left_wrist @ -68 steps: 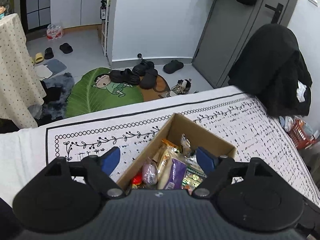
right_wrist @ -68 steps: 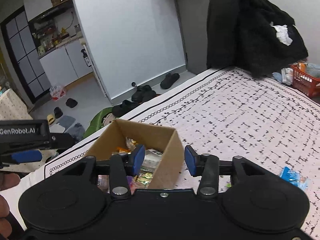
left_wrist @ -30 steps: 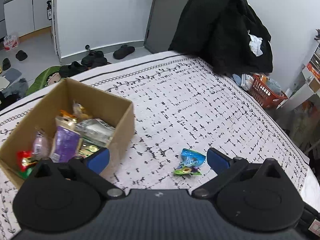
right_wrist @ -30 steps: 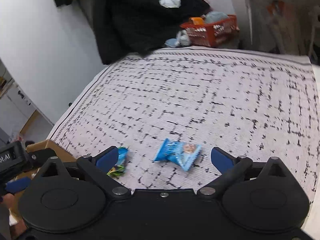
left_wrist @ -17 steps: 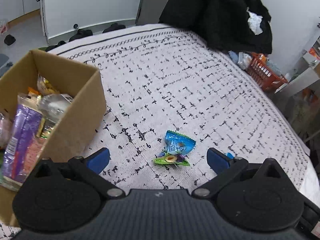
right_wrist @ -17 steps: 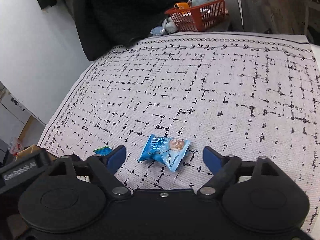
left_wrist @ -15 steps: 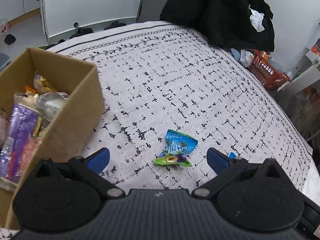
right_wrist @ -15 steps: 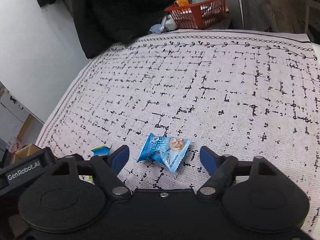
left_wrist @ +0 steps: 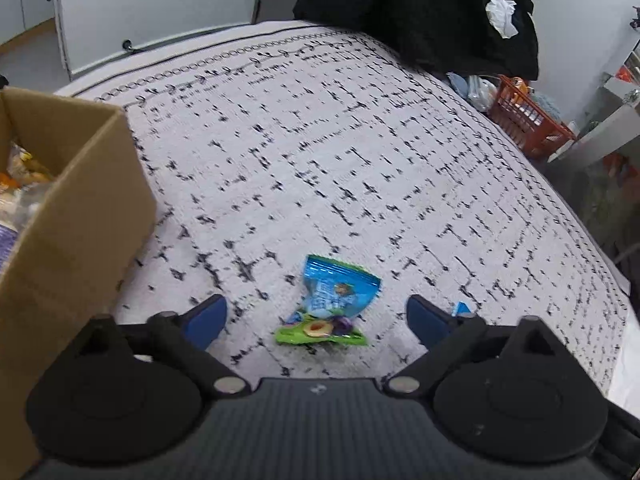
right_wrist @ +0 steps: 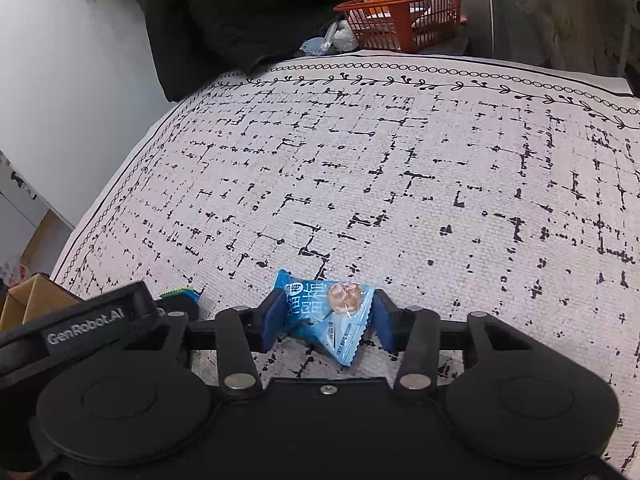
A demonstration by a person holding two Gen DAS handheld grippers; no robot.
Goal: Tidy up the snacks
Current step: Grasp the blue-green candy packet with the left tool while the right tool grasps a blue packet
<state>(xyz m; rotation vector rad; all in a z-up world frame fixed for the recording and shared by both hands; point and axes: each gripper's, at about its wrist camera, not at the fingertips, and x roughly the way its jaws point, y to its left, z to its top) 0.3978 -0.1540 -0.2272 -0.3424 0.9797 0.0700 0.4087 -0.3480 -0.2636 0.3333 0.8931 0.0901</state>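
While half a second ago its jaws stood wide, the right gripper (right_wrist: pixel 325 316) now pinches the blue packet (right_wrist: pixel 332 312) on the cloth (right_wrist: pixel 400 184); the left gripper (left_wrist: pixel 316 318) stays wide apart around the green-edged packet (left_wrist: pixel 330 304), beside the box (left_wrist: pixel 76 216).

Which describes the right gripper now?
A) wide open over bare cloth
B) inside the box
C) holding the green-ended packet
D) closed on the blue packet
D: in the right wrist view the right gripper has both pads pressed against the blue packet, which lies on the cloth.
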